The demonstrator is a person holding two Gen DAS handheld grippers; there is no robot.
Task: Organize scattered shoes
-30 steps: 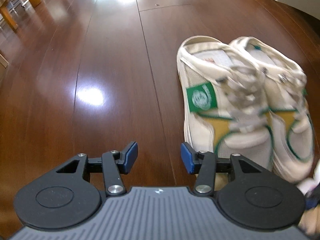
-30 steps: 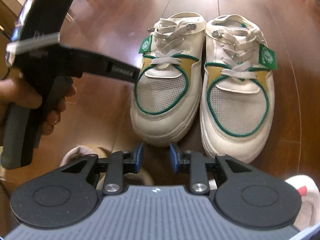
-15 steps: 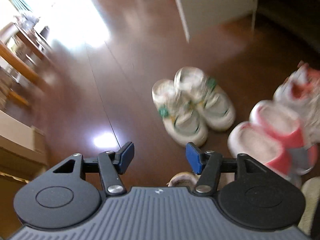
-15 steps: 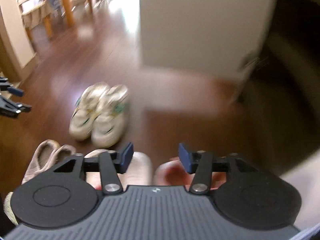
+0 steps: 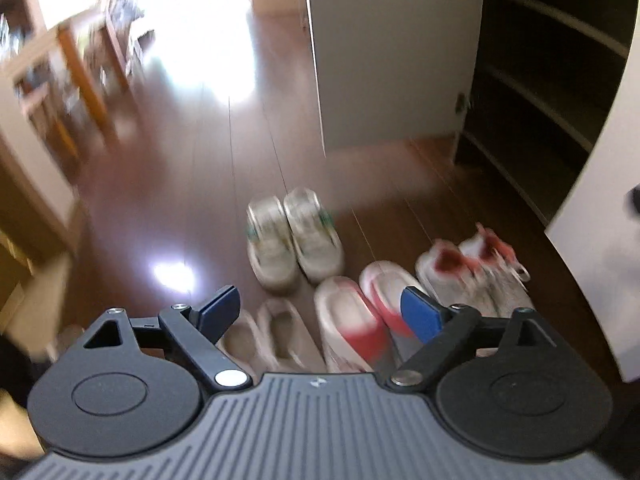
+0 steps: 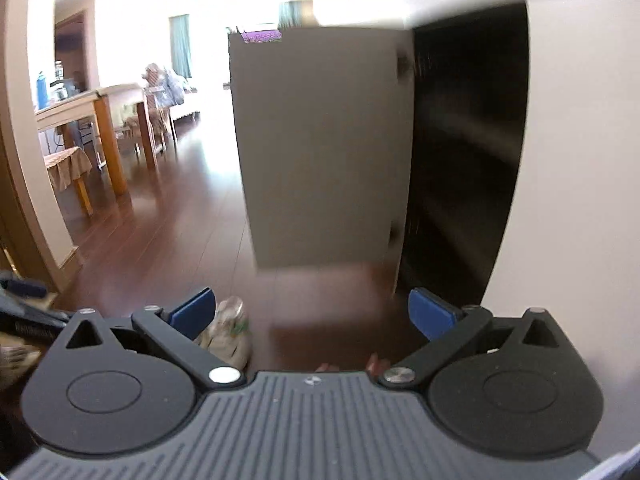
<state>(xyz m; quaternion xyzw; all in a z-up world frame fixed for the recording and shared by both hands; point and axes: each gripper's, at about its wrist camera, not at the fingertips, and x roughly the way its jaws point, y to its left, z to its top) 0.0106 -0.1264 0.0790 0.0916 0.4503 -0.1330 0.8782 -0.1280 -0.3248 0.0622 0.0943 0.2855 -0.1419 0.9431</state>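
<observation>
High above the floor, my left gripper [image 5: 322, 310] has its jaws opening wide with nothing between them. Far below it on the wood floor a white and green pair of sneakers [image 5: 294, 240] stands side by side. Closer in are beige flats [image 5: 264, 336], pink and white slippers [image 5: 352, 320] and white and red sneakers [image 5: 476, 268]. My right gripper [image 6: 313, 312] is level, its jaws also opening and holding nothing. Only the white and green pair [image 6: 228, 332] shows low behind its left finger. Both views are blurred.
A white cabinet door [image 5: 392, 60] stands open beside a dark shoe cabinet [image 5: 540, 80] with shelves. In the right wrist view the door [image 6: 324, 148] and the dark cabinet interior [image 6: 460, 160] fill the middle. A wooden table and chairs [image 6: 100, 120] stand at the left.
Both grippers have lifted up and back from the white and green pair, and their jaws have spread wide. The right wrist view has swung from the shoes up to the cabinet.
</observation>
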